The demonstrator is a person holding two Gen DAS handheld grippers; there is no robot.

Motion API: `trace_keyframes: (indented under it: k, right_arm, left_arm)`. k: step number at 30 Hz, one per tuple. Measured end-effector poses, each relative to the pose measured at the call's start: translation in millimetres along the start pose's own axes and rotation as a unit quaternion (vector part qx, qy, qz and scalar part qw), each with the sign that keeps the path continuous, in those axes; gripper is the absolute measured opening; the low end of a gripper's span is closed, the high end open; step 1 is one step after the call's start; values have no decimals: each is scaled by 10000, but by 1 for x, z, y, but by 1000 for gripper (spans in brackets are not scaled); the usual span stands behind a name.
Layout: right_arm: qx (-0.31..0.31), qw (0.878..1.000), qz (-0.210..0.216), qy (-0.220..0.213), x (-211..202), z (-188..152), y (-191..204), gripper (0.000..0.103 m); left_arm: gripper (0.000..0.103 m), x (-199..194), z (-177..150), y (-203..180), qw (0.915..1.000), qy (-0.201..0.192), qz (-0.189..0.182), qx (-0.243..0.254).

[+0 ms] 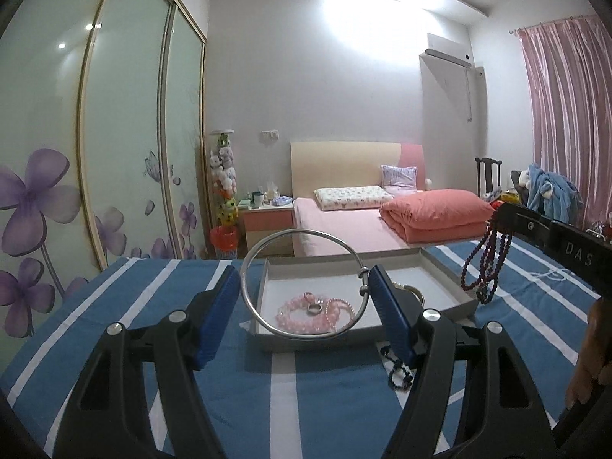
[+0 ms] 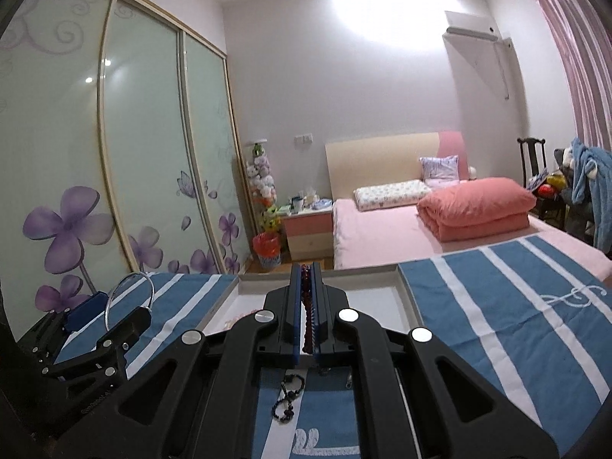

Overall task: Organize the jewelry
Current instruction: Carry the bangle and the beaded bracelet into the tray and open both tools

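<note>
My left gripper (image 1: 302,287) holds a large silver bangle (image 1: 306,231) spanning its blue pads, upright above the near left of a shallow white tray (image 1: 440,287). In the tray lie pink bead bracelets (image 1: 302,311) and a small ring (image 1: 314,308). My right gripper (image 2: 305,279) is shut on a dark purple bead necklace (image 1: 485,267), which hangs in loops over the tray's right side. A black bead bracelet (image 2: 287,397) lies on the blue striped cloth (image 1: 153,306) in front of the tray. The left gripper and bangle also show in the right wrist view (image 2: 130,298).
The tray sits on a blue and white striped cloth over a table. Beyond are a pink bed (image 1: 344,225), a nightstand (image 1: 267,222), a flowered wardrobe (image 1: 114,153) at left and a chair with clothes (image 1: 543,191) at right.
</note>
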State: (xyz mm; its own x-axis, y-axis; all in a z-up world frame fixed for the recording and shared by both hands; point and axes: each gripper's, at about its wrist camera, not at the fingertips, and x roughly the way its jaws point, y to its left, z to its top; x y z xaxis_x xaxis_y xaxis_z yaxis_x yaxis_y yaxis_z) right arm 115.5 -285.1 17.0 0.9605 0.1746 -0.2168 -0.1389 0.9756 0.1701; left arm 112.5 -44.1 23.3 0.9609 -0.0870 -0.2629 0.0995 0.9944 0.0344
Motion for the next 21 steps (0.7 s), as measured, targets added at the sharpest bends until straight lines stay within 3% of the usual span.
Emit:
trace_keyframes:
  k: [10, 21]
  right_arm:
    - [-115, 9996, -133, -242, 6, 4, 3, 5]
    - [-145, 9995, -184, -231, 33, 11, 0, 5]
  left_arm:
    - [68, 12, 8, -3, 9999, -119, 43, 33]
    - [68, 48, 14, -5, 9998, -78, 132, 88]
